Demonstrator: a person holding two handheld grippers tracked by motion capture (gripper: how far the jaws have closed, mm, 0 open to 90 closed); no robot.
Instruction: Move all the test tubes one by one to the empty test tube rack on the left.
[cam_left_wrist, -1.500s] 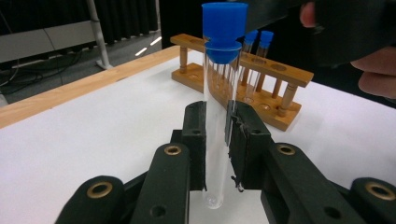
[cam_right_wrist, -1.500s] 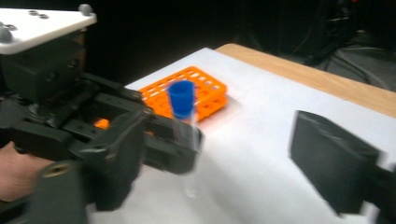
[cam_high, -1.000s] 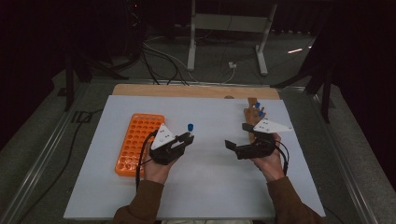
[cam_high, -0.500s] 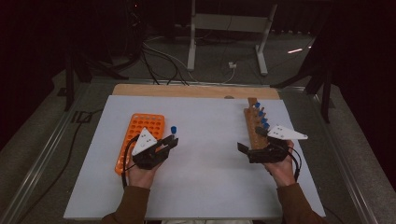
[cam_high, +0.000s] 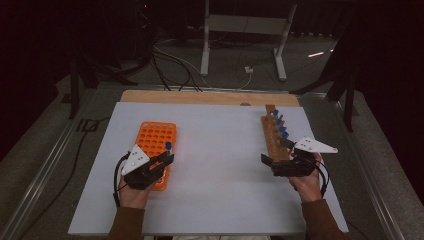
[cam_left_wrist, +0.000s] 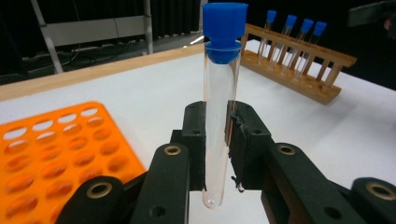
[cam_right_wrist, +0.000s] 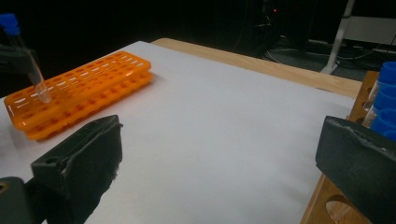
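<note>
My left gripper (cam_high: 166, 159) (cam_left_wrist: 217, 140) is shut on a clear test tube (cam_left_wrist: 220, 93) with a blue cap (cam_high: 168, 145), held upright. It hangs over the near right part of the orange rack (cam_high: 154, 138) (cam_left_wrist: 56, 154). From the right gripper view, the tube (cam_right_wrist: 29, 63) tilts above that orange rack (cam_right_wrist: 84, 88). My right gripper (cam_high: 268, 165) (cam_right_wrist: 224, 149) is open with nothing between its pads, at the near end of the wooden rack (cam_high: 273, 136) (cam_right_wrist: 357, 109). Several blue-capped tubes (cam_high: 280, 125) (cam_left_wrist: 292, 32) stand in the wooden rack (cam_left_wrist: 299, 79).
A white sheet (cam_high: 220, 165) covers the table, with a bare wooden strip (cam_high: 200, 96) along its far edge. Beyond it are cables and a metal stand's legs (cam_high: 245, 45) on a dark floor. The sheet between the two racks is bare.
My left gripper has carried the tube left and nearer, from the sheet's middle to over the orange rack. My right gripper has moved right, to the wooden rack's near end.
</note>
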